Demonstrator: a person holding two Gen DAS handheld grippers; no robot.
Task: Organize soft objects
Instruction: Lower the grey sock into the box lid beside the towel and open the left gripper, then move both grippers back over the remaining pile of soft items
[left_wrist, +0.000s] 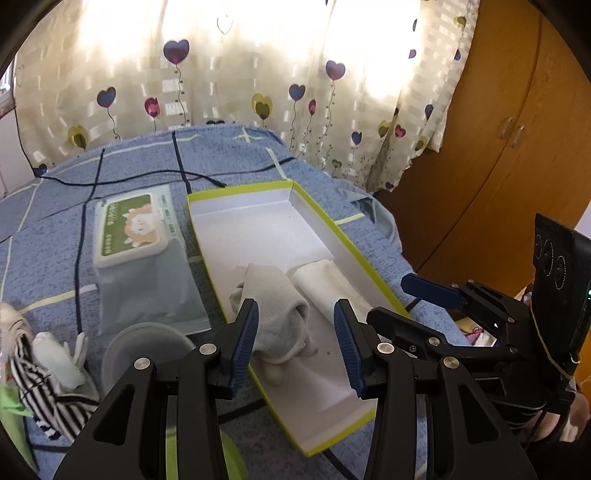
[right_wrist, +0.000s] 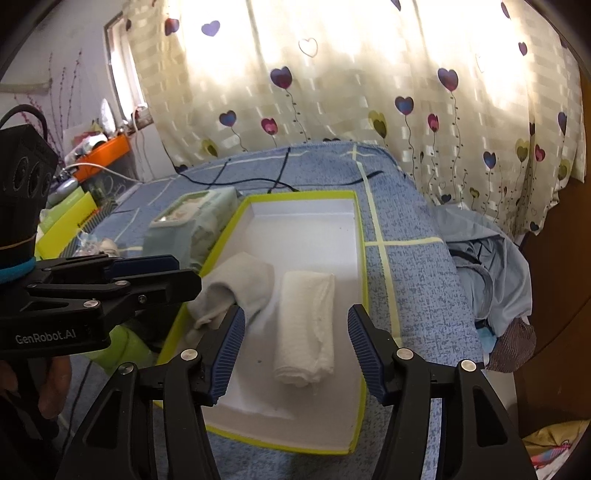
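Note:
A shallow white box with a lime-green rim (left_wrist: 258, 236) (right_wrist: 303, 229) lies open on the blue bedspread. Inside it, a crumpled grey sock (left_wrist: 273, 295) (right_wrist: 243, 280) lies on the left and a rolled white cloth (left_wrist: 325, 280) (right_wrist: 306, 317) on the right. My left gripper (left_wrist: 295, 314) hovers open just above the grey sock, its pads not touching it. My right gripper (right_wrist: 295, 314) stands open over the near end of the white roll, also clear of it. Each gripper shows at the edge of the other's view.
A green pack of wet wipes (left_wrist: 133, 225) (right_wrist: 192, 218) lies left of the box. A striped cloth (left_wrist: 40, 380) and a grey round lid (left_wrist: 144, 347) sit at near left. A black cable (left_wrist: 147, 177) crosses the bedspread. Light blue clothing (right_wrist: 491, 266) hangs off the right edge; a wooden wardrobe (left_wrist: 498, 147) stands beyond.

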